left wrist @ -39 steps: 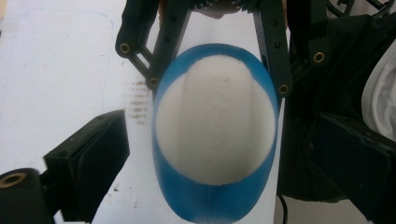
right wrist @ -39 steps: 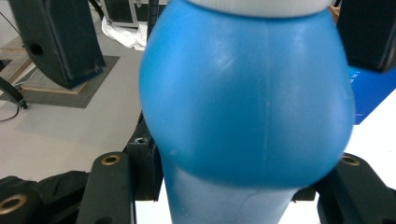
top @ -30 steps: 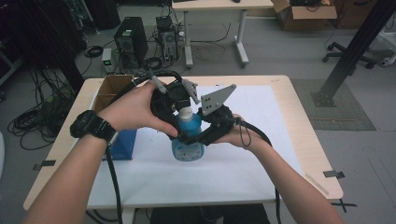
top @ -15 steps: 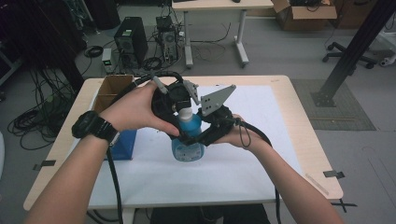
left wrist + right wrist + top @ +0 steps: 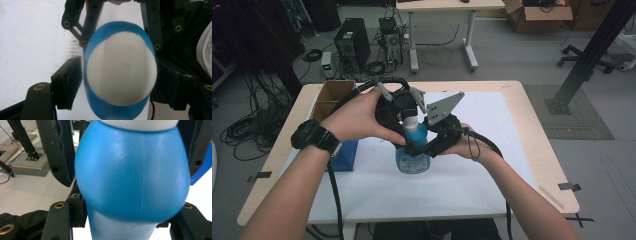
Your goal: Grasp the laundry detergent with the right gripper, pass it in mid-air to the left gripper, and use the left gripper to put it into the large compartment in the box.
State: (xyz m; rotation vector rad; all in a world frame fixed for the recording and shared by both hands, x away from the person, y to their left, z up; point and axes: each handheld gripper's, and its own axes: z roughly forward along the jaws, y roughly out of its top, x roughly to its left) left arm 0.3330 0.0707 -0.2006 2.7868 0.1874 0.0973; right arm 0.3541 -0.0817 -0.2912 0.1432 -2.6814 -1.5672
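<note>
A blue bottle (image 5: 413, 150) with a white cap (image 5: 121, 68) is standing upright on the white sheet (image 5: 492, 165) that is covering the middle of the table (image 5: 539, 150), and both tools are meeting on it. The right gripper (image 5: 424, 147) is coming in from the side and clamping the bottle's body, its black jaws pressing against the blue wall on either side in the right gripper view. The left gripper (image 5: 404, 107) is hanging over the top and looking straight down on the cap; its jaws have just been closing, with the cap sitting between them, the pads (image 5: 70, 81) lying right at the bottle's sides, though whether they are pressing yet cannot be told. A blue box (image 5: 344, 152) is sitting just left of the bottle, and a brown cardboard box (image 5: 332, 95) is lying behind it near the table's far left corner.
</note>
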